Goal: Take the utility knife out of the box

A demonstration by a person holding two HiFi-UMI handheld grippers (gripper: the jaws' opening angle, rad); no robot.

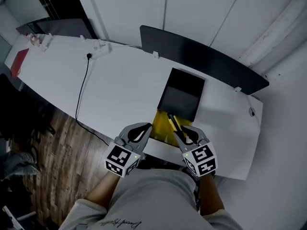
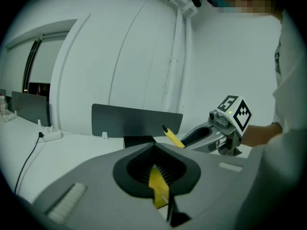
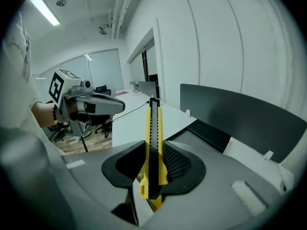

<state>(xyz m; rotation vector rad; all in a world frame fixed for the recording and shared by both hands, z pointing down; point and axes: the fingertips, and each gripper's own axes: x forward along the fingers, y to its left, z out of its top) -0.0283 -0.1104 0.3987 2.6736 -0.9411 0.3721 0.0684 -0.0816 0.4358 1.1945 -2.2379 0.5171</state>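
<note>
So the right gripper has the utility knife clamped by its back half, tip poking out ahead. The knife is up in the air over the yellow box and looks clear of it. The left gripper is closed on a thin yellow edge of that box, near the front of the table. If it were me, I'd keep the squeeze firm so the knife can't pivot, carry it straight off, and not drop the box early. I can't tell what's left in the box because the grippers cover it. The black tray just behind shows nothing inside that I can make out.
</note>
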